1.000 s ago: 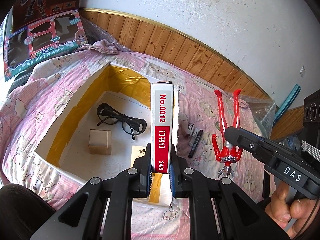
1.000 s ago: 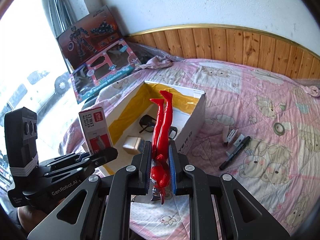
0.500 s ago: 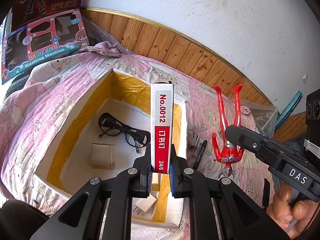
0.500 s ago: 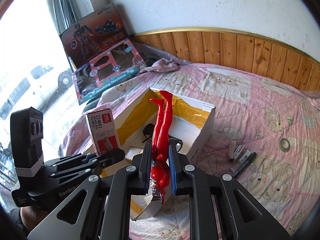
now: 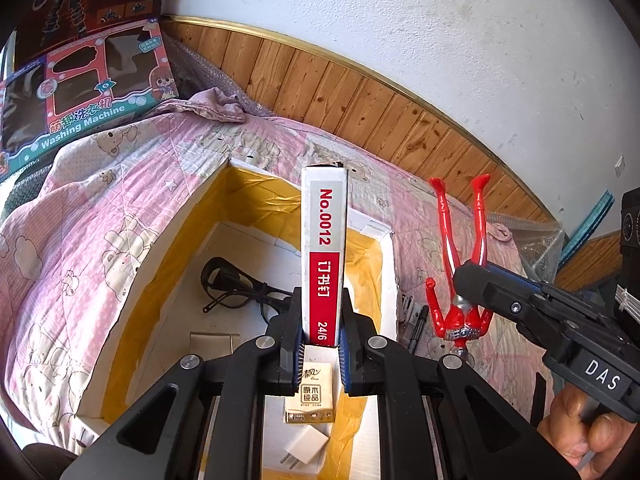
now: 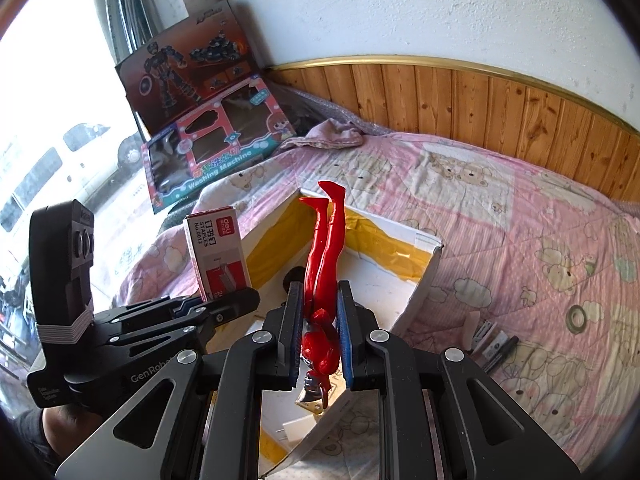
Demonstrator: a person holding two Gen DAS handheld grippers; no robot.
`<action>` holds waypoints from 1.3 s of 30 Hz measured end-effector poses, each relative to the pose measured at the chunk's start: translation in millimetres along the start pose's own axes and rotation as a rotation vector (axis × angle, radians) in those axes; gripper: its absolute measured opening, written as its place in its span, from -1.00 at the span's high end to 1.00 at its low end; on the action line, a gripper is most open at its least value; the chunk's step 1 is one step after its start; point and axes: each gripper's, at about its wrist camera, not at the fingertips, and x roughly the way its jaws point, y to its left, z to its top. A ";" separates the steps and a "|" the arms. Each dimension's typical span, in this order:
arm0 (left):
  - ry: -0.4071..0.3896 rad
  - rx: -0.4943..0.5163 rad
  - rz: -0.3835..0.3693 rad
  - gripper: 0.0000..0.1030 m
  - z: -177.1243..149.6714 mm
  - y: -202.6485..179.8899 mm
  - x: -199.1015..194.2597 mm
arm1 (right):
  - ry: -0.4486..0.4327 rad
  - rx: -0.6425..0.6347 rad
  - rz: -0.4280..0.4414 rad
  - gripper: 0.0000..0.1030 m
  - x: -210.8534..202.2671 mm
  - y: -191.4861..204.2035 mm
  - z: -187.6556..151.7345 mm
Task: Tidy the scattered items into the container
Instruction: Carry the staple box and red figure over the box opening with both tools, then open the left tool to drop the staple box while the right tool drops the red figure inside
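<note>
Below me the pink quilt [image 6: 520, 240] carries the open white box [image 5: 386, 256], glasses [image 5: 232, 284] already inside. My left gripper [image 5: 320, 344] is clamped on the upright staple box [image 5: 324, 248] over the opening; my right gripper [image 6: 319, 332] grips the red figure [image 6: 324, 252] (feet up), a pen [image 6: 502, 350] lying just beside the box
</note>
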 end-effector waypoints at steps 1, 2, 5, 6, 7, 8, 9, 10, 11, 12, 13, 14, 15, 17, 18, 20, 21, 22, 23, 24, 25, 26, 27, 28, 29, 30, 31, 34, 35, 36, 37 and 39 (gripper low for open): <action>0.000 -0.001 -0.001 0.72 3.2 0.8 2.1 | 0.002 0.000 0.000 0.69 2.9 -0.8 1.7; -0.001 0.003 0.001 0.72 6.1 0.6 3.9 | 0.004 0.000 0.001 0.69 5.7 -1.2 3.3; -0.004 0.009 0.003 0.72 14.4 0.2 9.2 | 0.012 -0.008 -0.001 0.69 13.9 -2.4 7.0; -0.004 0.009 0.005 0.72 16.9 0.5 11.4 | 0.014 -0.013 -0.003 0.69 16.6 -2.5 8.5; -0.002 0.006 0.004 0.72 19.6 1.2 14.0 | 0.016 -0.019 -0.006 0.69 19.3 -2.7 9.9; 0.001 0.001 0.001 0.72 22.3 2.4 16.7 | 0.018 -0.024 -0.008 0.69 22.0 -3.1 11.5; 0.003 -0.005 0.001 0.72 24.8 3.4 19.5 | 0.020 -0.029 -0.011 0.69 24.5 -3.9 13.0; 0.006 -0.011 -0.001 0.72 27.3 4.7 22.8 | 0.021 -0.034 -0.015 0.69 27.1 -4.0 14.5; 0.009 -0.020 -0.003 0.72 30.0 6.1 26.2 | 0.023 -0.039 -0.019 0.69 29.8 -4.5 16.1; 0.014 -0.032 -0.006 0.72 32.6 7.7 29.6 | 0.025 -0.044 -0.022 0.69 32.6 -5.4 17.4; 0.020 -0.046 -0.014 0.72 34.5 9.1 33.0 | 0.029 -0.048 -0.025 0.69 35.6 -6.3 18.7; 0.027 -0.060 -0.021 0.72 36.9 10.4 37.3 | 0.032 -0.052 -0.028 0.69 39.0 -7.2 20.1; 0.034 -0.071 -0.024 0.72 38.9 11.3 41.7 | 0.037 -0.055 -0.030 0.69 42.6 -8.3 21.2; 0.048 -0.093 -0.027 0.72 42.5 13.4 51.0 | 0.047 -0.063 -0.033 0.69 50.2 -10.1 23.1; 0.056 -0.107 -0.030 0.72 44.0 15.3 56.0 | 0.051 -0.071 -0.034 0.69 54.0 -10.5 23.8; 0.072 -0.143 -0.036 0.72 46.1 19.4 66.3 | 0.062 -0.087 -0.037 0.69 61.8 -11.5 25.2; 0.081 -0.164 -0.038 0.72 46.8 22.1 71.9 | 0.067 -0.094 -0.039 0.69 65.8 -12.2 25.7; 0.090 -0.188 -0.038 0.72 47.0 25.2 77.5 | 0.072 -0.101 -0.043 0.69 69.7 -13.2 26.2; 0.098 -0.213 -0.037 0.72 46.8 28.6 82.9 | 0.079 -0.109 -0.046 0.69 73.7 -14.1 26.4; 0.107 -0.236 -0.035 0.72 46.1 31.9 88.5 | 0.084 -0.114 -0.050 0.69 77.8 -15.6 26.7; 0.117 -0.260 -0.032 0.72 45.1 35.3 94.3 | 0.093 -0.119 -0.054 0.69 82.1 -17.3 26.7; 0.129 -0.283 -0.029 0.72 44.0 38.2 100.3 | 0.101 -0.124 -0.057 0.69 86.3 -19.3 26.6; 0.140 -0.307 -0.025 0.72 42.8 41.1 106.0 | 0.110 -0.128 -0.060 0.69 90.5 -21.7 26.4; 0.151 -0.327 -0.025 0.72 41.9 43.3 111.7 | 0.120 -0.132 -0.061 0.69 95.1 -24.1 26.4; 0.163 -0.342 -0.029 0.72 40.9 45.0 117.0 | 0.129 -0.137 -0.065 0.69 99.4 -26.4 26.4; 0.173 -0.353 -0.022 0.72 40.4 45.5 122.7 | 0.138 -0.143 -0.067 0.69 103.6 -28.4 26.4; 0.185 -0.361 -0.016 0.72 40.1 46.5 128.1 | 0.146 -0.146 -0.070 0.69 107.7 -30.4 26.5; 0.230 -0.388 0.008 0.71 38.0 50.2 146.8 | 0.155 -0.153 -0.091 0.67 119.2 -36.7 26.0; 0.260 -0.393 0.003 0.71 37.0 51.3 155.8 | 0.150 -0.155 -0.100 0.66 121.7 -38.6 25.5; 0.288 -0.392 0.015 0.71 35.8 52.3 163.2 | 0.150 -0.154 -0.100 0.62 123.4 -40.5 24.8; 0.302 -0.380 0.036 0.65 34.5 51.6 166.8 | 0.152 -0.146 -0.093 0.52 123.7 -42.9 23.9; 0.303 -0.346 0.044 0.57 33.2 48.0 165.1 | 0.140 -0.111 -0.066 0.31 117.1 -48.8 22.8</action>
